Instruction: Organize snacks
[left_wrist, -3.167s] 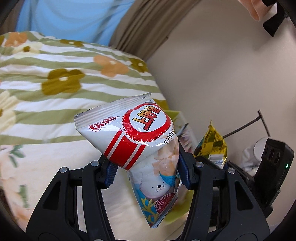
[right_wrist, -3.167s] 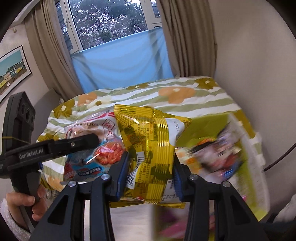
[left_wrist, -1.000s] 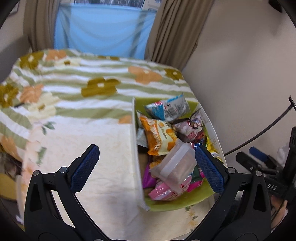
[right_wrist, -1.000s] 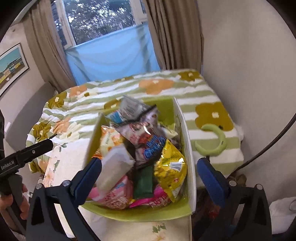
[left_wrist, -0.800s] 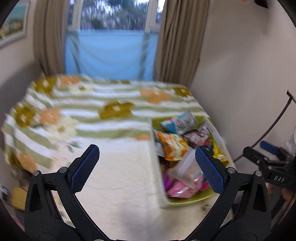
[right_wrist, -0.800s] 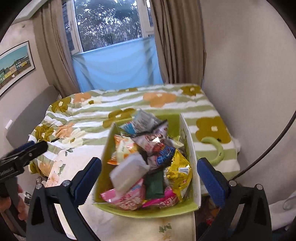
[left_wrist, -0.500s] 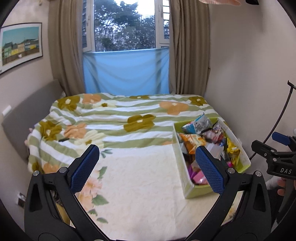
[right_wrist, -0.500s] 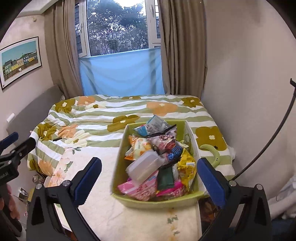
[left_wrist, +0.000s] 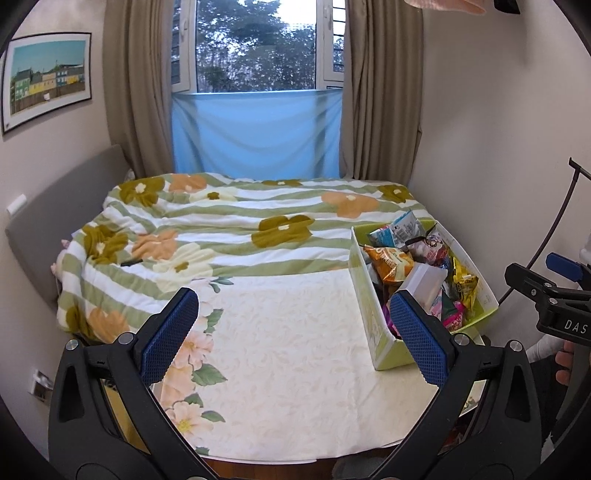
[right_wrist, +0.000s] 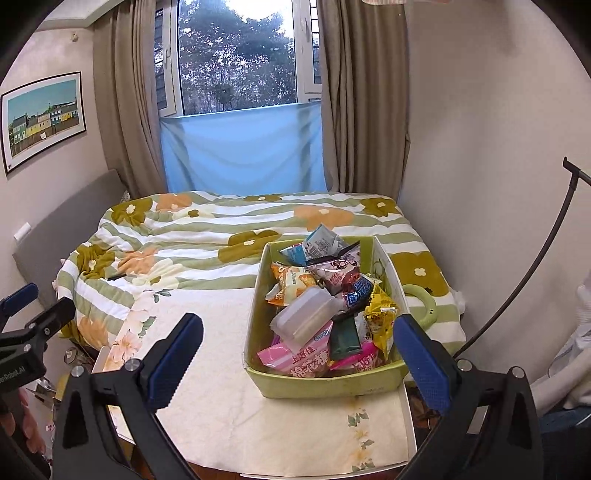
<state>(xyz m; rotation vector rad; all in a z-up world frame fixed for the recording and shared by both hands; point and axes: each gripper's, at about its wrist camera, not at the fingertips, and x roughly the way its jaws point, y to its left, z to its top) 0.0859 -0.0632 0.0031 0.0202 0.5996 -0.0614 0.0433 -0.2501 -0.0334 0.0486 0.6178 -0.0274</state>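
Observation:
A light green bin (right_wrist: 325, 384) stands on the cream tablecloth, full of snack packets: a yellow packet (right_wrist: 380, 314), an orange one (right_wrist: 291, 282), a pink one (right_wrist: 295, 358) and a clear plastic box (right_wrist: 303, 319) on top. The bin also shows in the left wrist view (left_wrist: 380, 332) at the right. My left gripper (left_wrist: 295, 336) is open and empty, well back from the table. My right gripper (right_wrist: 299, 365) is open and empty, held back in front of the bin. The right gripper's tip (left_wrist: 546, 291) shows at the right edge of the left view.
The table (left_wrist: 280, 362) with the cream floral cloth stands against a bed with a green striped flower quilt (left_wrist: 236, 225). A green ring (right_wrist: 421, 306) lies on the quilt right of the bin. A wall is close on the right, a window and curtains behind.
Both grippers let go of their snack packets into the bin, opened wide, and pulled back and up away from the table. The bin now looks smaller and farther.

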